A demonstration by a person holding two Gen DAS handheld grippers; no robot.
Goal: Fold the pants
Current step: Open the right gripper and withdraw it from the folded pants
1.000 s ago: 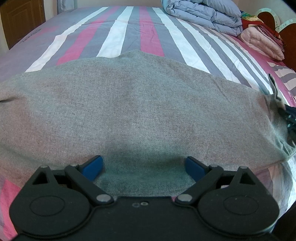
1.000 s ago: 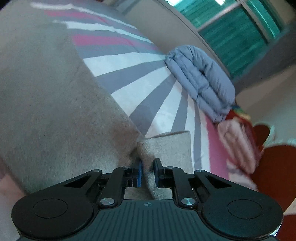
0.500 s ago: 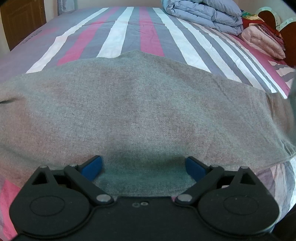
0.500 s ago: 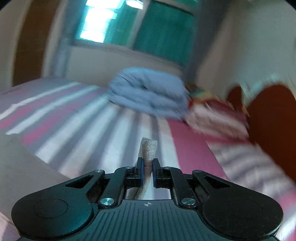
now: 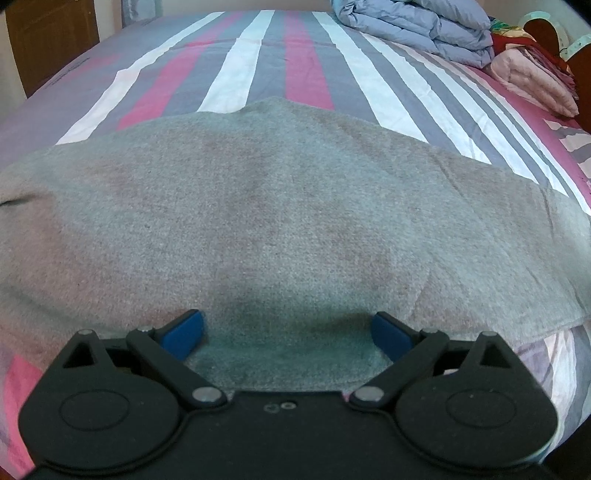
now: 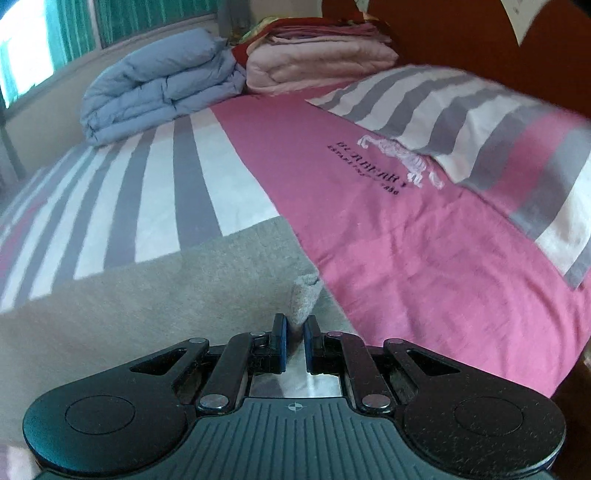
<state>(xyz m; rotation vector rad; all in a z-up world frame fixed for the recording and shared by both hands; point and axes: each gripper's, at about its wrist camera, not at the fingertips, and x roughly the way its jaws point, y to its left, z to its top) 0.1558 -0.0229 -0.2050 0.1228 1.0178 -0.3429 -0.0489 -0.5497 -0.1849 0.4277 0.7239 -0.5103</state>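
Grey pants [image 5: 288,221] lie spread flat across the striped bed. In the left wrist view my left gripper [image 5: 288,328] stands open just over their near edge, its blue pads [image 5: 184,328] wide apart with only flat cloth below. In the right wrist view my right gripper [image 6: 294,332] is shut on a pinched fold of the pants' cloth [image 6: 304,301], which sticks up between the pads. The rest of the grey pants [image 6: 147,295] stretches away to the left of it.
A folded blue duvet [image 6: 162,92] and folded pink blankets [image 6: 317,62] lie at the far side of the bed. A striped pillow [image 6: 480,122] lies on the right before a brown headboard [image 6: 443,33]. A brown door [image 5: 48,40] stands far left.
My right gripper has swung to the right with the pinched cloth, its view turning from the duvet to the pillow and headboard. The pants' right end has been pulled out flatter. My left gripper has kept still.
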